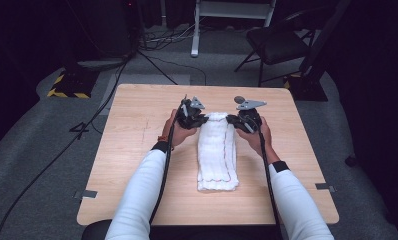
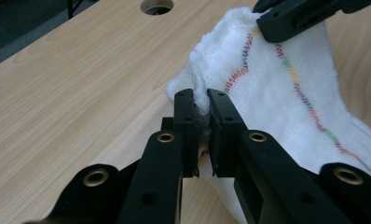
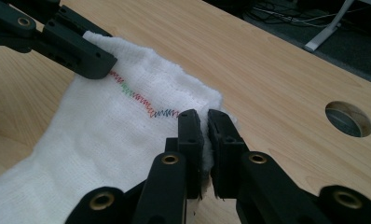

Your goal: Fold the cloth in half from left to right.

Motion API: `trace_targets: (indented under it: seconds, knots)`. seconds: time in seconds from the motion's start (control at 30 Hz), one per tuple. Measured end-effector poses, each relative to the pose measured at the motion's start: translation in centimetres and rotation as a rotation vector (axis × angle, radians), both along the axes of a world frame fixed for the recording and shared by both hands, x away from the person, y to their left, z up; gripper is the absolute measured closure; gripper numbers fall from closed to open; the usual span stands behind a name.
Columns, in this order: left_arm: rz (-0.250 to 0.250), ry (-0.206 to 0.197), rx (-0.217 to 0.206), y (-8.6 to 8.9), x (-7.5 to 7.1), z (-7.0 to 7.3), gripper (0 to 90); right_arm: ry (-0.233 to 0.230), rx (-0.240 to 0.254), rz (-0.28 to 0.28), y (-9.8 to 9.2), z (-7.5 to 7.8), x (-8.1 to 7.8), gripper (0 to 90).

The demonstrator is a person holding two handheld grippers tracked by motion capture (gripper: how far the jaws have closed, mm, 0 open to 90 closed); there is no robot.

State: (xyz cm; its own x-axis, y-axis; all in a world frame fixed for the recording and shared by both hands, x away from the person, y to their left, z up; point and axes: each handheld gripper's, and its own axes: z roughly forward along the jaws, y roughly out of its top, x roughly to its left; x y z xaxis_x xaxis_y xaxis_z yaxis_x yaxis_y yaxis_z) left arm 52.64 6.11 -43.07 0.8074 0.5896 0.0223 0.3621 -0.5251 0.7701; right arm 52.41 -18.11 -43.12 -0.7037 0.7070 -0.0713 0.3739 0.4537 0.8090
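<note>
Left tongs (image 2: 201, 105) clamp one far corner of the white towel (image 1: 217, 155); we see a pinch of cloth squeezed between the two black jaws in the left gripper view. Right tongs (image 3: 202, 122) are likewise clamped on the opposite far corner, cloth bulging between their jaws in the right gripper view. We place the towel lengthwise at the middle of the bench (image 1: 137, 135), its far edge lifted between the two tongs and its near end lying flat on the wood. A line of multicoloured stitching (image 2: 309, 105) runs along the towel. Beyond the towel, a round hole (image 3: 348, 118) pierces the bench.
</note>
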Motion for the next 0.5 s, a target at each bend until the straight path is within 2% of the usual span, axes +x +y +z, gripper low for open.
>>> trace_targets:
  seconds: [0.1,0.3,0.5]
  knots:
    - [-0.022,-0.011,0.003,0.0,-0.8,0.3,83.1,-0.001,0.019,0.013,-0.4,0.3,-0.4,84.5]
    - [-0.042,-0.024,0.016,0.1,-1.9,0.3,83.1,-0.01,0.024,0.043,-0.6,0.5,-1.5,84.6]
    - [-0.061,-0.033,-0.011,0.7,-2.8,0.5,83.1,-0.016,0.037,0.081,-0.8,0.8,-2.7,84.7]
